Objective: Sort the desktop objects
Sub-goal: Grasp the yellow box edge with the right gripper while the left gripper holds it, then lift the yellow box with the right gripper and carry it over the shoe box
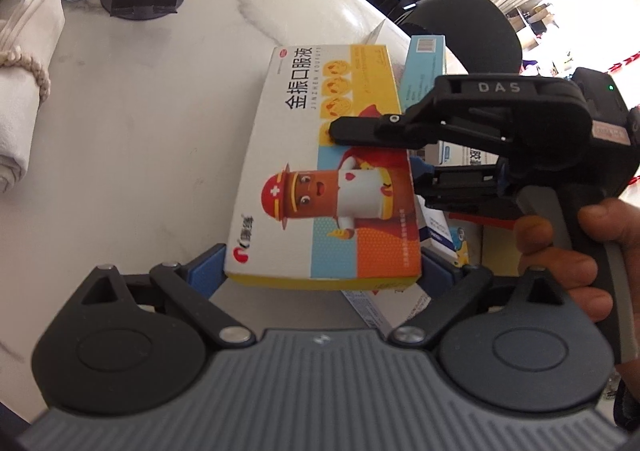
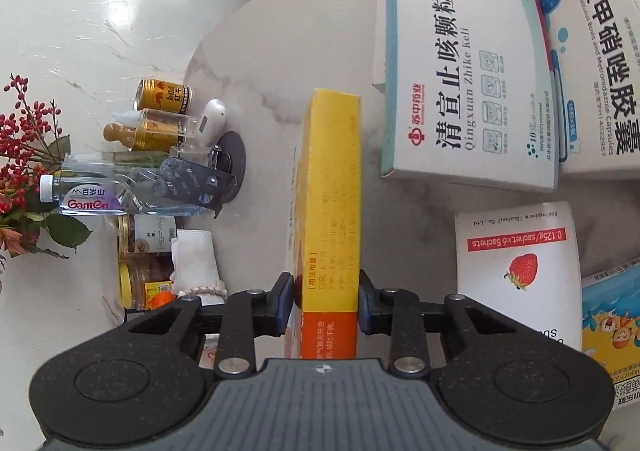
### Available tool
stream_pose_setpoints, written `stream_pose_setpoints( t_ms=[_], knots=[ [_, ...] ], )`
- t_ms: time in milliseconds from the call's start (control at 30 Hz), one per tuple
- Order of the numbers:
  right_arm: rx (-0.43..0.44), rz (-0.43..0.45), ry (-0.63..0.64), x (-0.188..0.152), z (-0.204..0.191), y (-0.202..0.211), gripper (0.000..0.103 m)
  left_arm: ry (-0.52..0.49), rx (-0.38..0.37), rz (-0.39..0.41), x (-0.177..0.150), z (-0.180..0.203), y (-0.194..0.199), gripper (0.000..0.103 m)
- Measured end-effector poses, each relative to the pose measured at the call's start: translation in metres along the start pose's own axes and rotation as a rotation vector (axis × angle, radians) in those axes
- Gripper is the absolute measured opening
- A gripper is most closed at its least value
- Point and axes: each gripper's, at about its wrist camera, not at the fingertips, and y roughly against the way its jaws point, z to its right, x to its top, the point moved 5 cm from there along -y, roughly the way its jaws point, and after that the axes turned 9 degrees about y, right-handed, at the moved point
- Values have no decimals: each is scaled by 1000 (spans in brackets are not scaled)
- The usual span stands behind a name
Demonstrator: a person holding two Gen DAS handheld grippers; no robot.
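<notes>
Right now one yellow medicine box (image 1: 320,187) with a cartoon bottle figure on its face is the centre of things, lifted over the white marble table (image 1: 160,99). The right gripper (image 2: 326,301) is clamped on it: both blue pads press the box's narrow yellow edge from either side, as the right wrist view shows plainly. The left gripper (image 1: 320,271) stands with its jaws spread wide, one blue finger (image 1: 204,271) just beside each near corner of the same box; from the left wrist view I cannot tell whether either finger touches the cardboard. A hand (image 1: 568,251) wraps the right gripper's handle just right of the box. Counting outward from the box in the right wrist view, four more cartons lie on the table to its right: one white box with a red bear (image 2: 464,83), one large white box with black lettering (image 2: 596,51) beyond it, one white sachet box with a strawberry (image 2: 520,271), and one blue and yellow box (image 2: 612,323) at the picture's edge. To the box's left stands a cluster: one clear water bottle (image 2: 108,191), one gold can (image 2: 164,95), one gold-capped glass bottle (image 2: 152,133), what look like two jars (image 2: 144,271), blurred and half hidden, one black slotted stand (image 2: 204,179), and one rolled white cloth (image 2: 196,263) ringed with beads. Farthest left is one sprig of red berries (image 2: 24,139).
</notes>
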Motion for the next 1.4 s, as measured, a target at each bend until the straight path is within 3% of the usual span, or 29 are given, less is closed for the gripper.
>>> stream_pose_setpoints(
  t_ms=[133,433,667,833,1033,1267,1400],
  knots=[
    [-49,0,65,-3,-7,0,28,-39,-10,5,4,14,-1,103],
    [-94,25,62,-6,-6,8,28,-186,157,14,6,30,-8,103],
    [-127,42,84,-10,-8,14,28,-241,197,20,0,37,-4,103],
    [-134,85,147,-11,-21,26,28,-221,181,33,1,41,4,103],
    [-122,147,226,-9,-37,46,28,-140,105,32,7,41,11,103],
    [-145,196,252,-10,-37,67,28,-308,219,92,-2,82,17,103],
    [-135,204,220,-8,-27,76,28,-307,210,82,-3,91,13,103]
  ],
)
